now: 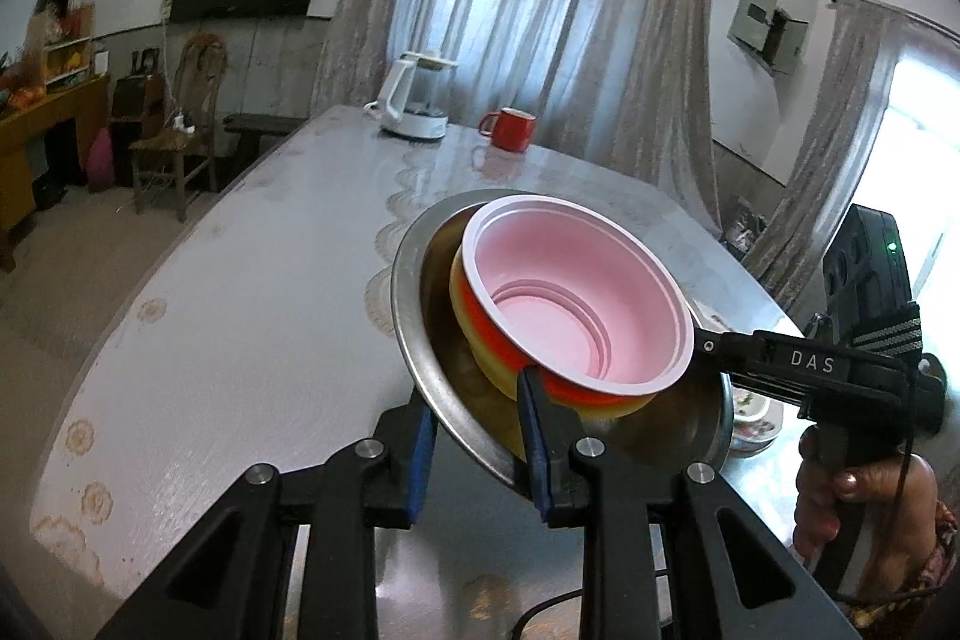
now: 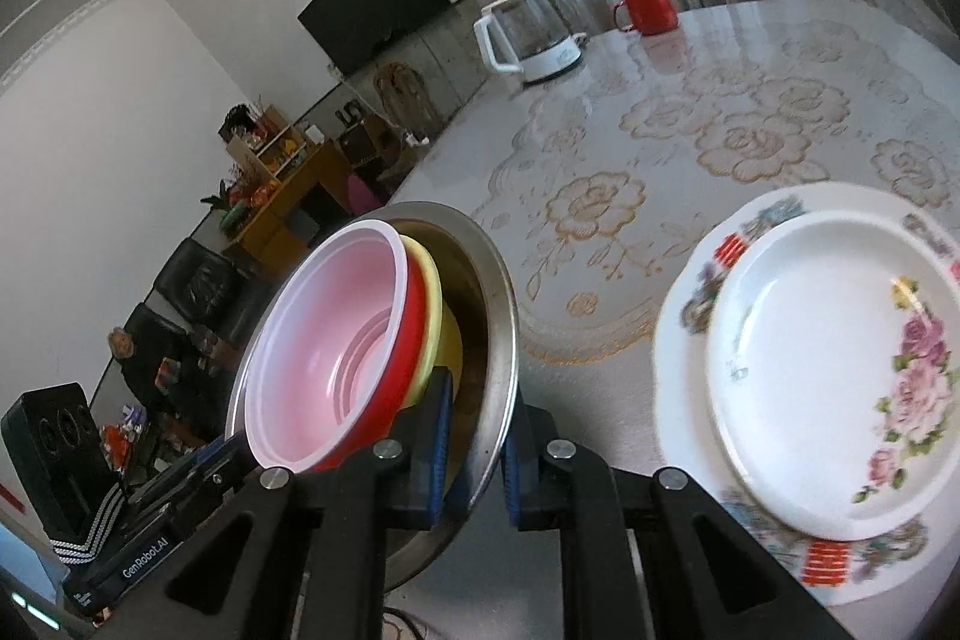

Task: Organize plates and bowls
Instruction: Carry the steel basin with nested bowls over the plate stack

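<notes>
- Grippers share one load: left gripper (image 1: 477, 451) and right gripper (image 2: 474, 451) each pinch the steel bowl's (image 1: 414, 334) rim, steadying it.
- Nested bowls (image 1: 576, 292), frame centre, ride inside so all move together.
- Stacked plates (image 2: 828, 364) wait lower right.

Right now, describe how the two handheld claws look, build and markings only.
Both are black, angular frames with silver pivot bolts and blue pads on the fingers. The right claw carries white "DAS" lettering and a striped strap. The left claw bears "GenRobot.AI" and a similar strap.
</notes>
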A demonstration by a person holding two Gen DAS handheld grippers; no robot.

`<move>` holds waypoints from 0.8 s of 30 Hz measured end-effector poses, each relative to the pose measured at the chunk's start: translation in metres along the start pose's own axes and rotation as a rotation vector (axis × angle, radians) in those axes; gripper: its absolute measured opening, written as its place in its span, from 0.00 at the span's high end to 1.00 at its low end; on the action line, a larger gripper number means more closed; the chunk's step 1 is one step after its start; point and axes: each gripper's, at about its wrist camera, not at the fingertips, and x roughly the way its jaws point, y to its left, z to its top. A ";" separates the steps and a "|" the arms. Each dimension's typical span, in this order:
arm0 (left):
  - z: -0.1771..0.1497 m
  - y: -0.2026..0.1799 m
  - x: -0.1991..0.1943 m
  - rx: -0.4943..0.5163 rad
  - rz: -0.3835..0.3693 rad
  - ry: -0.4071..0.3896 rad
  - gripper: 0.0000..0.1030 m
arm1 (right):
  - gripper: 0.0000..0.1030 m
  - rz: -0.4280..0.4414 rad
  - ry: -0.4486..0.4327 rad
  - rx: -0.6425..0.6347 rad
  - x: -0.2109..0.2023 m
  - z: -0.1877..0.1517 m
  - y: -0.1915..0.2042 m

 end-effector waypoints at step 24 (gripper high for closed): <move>0.038 -0.116 0.067 0.132 -0.192 0.032 0.74 | 0.87 -0.175 -0.202 0.152 -0.106 0.018 -0.082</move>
